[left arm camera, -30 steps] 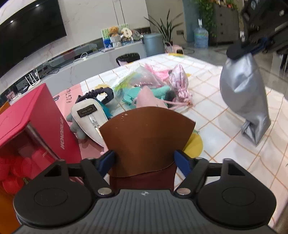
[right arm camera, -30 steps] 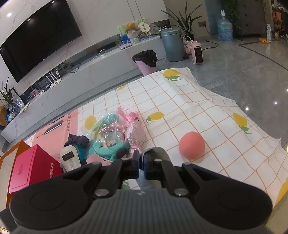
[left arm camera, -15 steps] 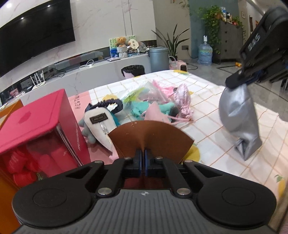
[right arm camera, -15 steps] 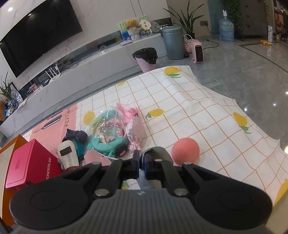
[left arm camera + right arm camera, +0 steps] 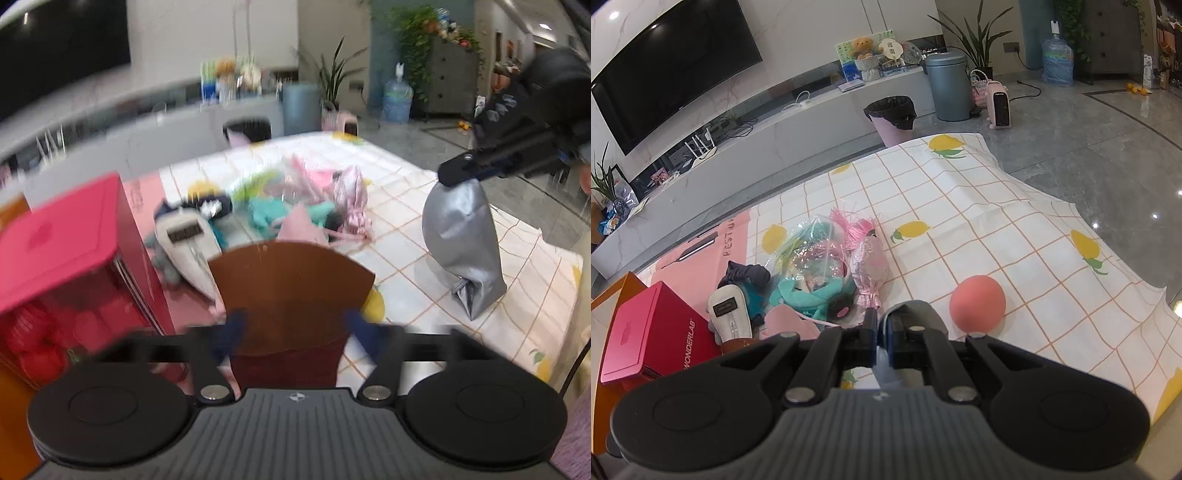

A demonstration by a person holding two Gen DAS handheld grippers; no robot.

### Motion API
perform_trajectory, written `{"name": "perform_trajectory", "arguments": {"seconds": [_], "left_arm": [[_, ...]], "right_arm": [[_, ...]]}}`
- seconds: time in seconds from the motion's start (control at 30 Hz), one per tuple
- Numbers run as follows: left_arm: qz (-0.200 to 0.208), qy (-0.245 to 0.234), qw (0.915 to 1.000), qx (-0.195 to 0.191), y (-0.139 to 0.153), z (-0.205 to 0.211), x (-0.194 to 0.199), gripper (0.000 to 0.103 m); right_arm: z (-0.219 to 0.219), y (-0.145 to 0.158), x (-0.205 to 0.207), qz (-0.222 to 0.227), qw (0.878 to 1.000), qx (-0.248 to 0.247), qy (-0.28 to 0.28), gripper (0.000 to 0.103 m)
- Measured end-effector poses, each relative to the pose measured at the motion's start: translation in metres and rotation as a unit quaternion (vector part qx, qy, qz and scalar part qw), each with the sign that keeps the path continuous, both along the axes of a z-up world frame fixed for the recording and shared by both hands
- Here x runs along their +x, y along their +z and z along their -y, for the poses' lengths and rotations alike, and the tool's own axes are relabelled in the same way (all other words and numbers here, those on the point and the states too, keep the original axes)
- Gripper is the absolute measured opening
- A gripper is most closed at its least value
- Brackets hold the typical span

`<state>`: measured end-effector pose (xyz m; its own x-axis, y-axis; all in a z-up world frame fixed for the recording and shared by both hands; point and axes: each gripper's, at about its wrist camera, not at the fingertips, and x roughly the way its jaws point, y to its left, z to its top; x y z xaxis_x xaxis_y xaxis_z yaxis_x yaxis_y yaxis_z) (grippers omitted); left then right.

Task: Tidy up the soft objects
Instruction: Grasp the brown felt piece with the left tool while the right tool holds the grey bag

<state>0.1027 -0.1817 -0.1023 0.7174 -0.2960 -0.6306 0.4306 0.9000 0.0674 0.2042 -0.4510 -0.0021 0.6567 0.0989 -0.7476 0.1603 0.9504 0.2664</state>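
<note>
My left gripper [image 5: 295, 332] has its jaws opening wide, blurred by motion. A brown fan-shaped leathery piece [image 5: 291, 280] stands between its fingers, and I see no pad pressing on it. To the right my right gripper [image 5: 460, 171] is shut on the top of a silver padded bag [image 5: 461, 236], which hangs down to the tablecloth. In the right wrist view the same gripper [image 5: 882, 328] pinches the bag's grey top [image 5: 912, 310]. Behind lies a pile of soft things: a white pouch [image 5: 184, 243], a teal plush [image 5: 269, 216] and a pink wrapped bundle [image 5: 351, 199].
A red box [image 5: 70, 240] stands close on the left, above an orange surface. A pink ball [image 5: 977, 301] rests on the lemon-print tablecloth [image 5: 960, 206] to the right of the pile. The table's far and right edges drop to a grey tiled floor.
The left jaws went from wide to shut and are wide again around the brown piece; the left hand rose slightly. The right gripper and the silver bag stayed put.
</note>
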Motion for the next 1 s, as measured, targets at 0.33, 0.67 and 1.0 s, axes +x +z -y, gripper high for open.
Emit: {"name": "perform_trajectory", "arguments": {"seconds": [0.33,0.67,1.0], "left_arm": [[-0.015,0.046,0.9987,-0.015,-0.028,0.006,0.022,0.098],[0.006,0.048,0.9988,-0.002,-0.036,0.014,0.019,0.064],[0.053,0.064,0.9964,-0.017,-0.02,0.008,-0.005,0.018]], "right_arm": [[-0.002,-0.001,0.0,-0.004,1.0,-0.002,0.002,0.004],[-0.005,-0.003,0.001,-0.007,1.0,-0.01,0.009,0.005],[-0.007,-0.005,0.003,-0.012,1.0,-0.01,0.016,0.005]]}}
